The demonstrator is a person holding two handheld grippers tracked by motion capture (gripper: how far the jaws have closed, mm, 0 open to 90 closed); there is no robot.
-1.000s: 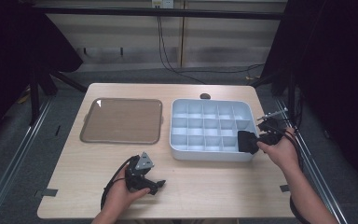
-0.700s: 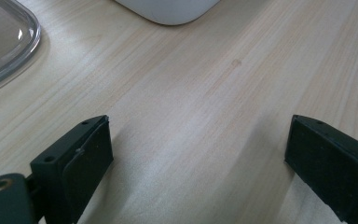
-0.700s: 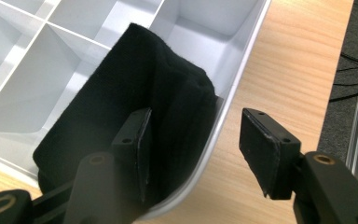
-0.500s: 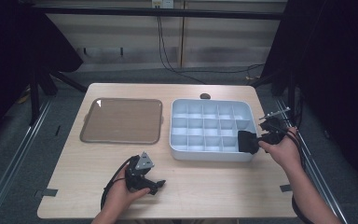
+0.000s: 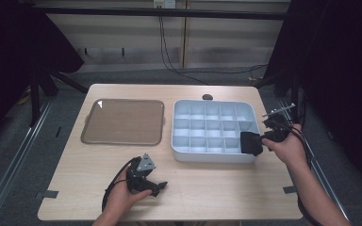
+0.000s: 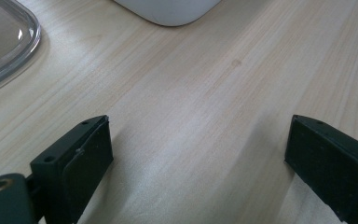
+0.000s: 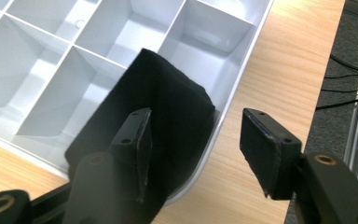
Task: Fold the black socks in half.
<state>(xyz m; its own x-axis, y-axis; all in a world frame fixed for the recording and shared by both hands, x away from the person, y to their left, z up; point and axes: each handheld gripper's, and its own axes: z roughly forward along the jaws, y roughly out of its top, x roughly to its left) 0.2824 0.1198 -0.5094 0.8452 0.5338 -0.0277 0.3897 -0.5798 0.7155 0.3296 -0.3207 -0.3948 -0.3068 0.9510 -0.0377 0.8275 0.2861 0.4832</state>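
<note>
Tongs parted over counter and tray corner

Left tongs (image 6: 200, 163) gape wide over bare counter (image 6: 205, 93), gripping nothing; right tongs (image 7: 193, 149) stand half open, astride the white tray (image 7: 233, 88) wall beside black cloth (image 7: 168, 107).

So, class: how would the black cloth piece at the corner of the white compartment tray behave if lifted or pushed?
The black cloth piece looks soft and matte, draping over the rim of the white compartment tray, so it would probably flop rather than hold shape. It seems thin, so likely light. Pushed, it would probably bunch or slide, not roll.
</note>
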